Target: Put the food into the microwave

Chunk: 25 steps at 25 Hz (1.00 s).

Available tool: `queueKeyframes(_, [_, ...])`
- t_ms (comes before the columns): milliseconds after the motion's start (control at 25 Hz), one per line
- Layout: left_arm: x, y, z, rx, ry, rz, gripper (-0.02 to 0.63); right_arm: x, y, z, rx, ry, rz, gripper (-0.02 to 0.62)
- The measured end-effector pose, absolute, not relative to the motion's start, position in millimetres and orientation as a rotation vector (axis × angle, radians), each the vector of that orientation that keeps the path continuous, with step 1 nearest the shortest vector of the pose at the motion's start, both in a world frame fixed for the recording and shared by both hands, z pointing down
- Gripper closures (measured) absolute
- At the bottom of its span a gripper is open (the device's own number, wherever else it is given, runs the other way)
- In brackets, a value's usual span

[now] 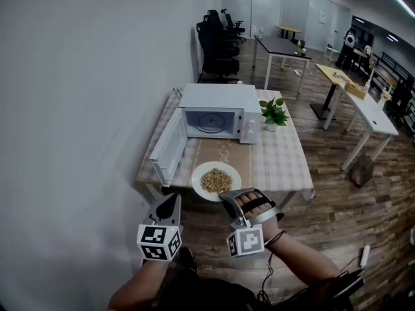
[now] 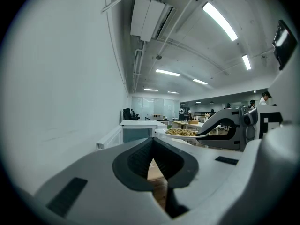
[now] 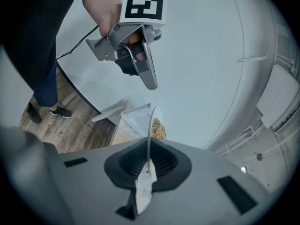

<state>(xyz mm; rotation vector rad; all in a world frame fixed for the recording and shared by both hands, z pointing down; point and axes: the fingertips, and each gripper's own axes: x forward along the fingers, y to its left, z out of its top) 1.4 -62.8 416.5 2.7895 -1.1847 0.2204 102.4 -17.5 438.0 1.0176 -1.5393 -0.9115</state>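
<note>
Plate [image 1: 197, 177] of food [image 1: 216, 181] clamped at rim in right gripper [image 1: 225, 198] — left gripper [image 1: 173, 201] jaws together, empty.

Checked-cloth table [image 1: 279, 161], white microwave [image 1: 217, 112] (door open), potted plant [image 1: 273, 114]

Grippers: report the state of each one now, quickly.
Left gripper: closed, nothing held.
Right gripper: closed on the rim of the plate.
</note>
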Motion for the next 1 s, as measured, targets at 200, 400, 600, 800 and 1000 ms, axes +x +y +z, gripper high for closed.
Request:
queueKeyframes(200, [2,-87,416,2.811,-1.149,0.211,0.597,99,-46,436,1.019,-1.53,-0.914,0.578])
queueKeyframes(400, [6,-119,414,2.824,-1.112,0.198,0.597,99,-77,436,1.021,-1.516,-0.899,0.577])
queueKeyframes(600, [20,-147,413,2.862,-1.022,0.213,0.597,105,-112,430,1.037,-1.489,-0.88,0.578])
queueKeyframes(800, [30,-182,415,2.862,-0.977,0.189,0.597,114,-146,434,1.049,-1.458,-0.854,0.578])
queueKeyframes(1000, [34,-211,408,2.894,-0.965,0.16,0.597,119,-177,436,1.069,-1.434,-0.817,0.578])
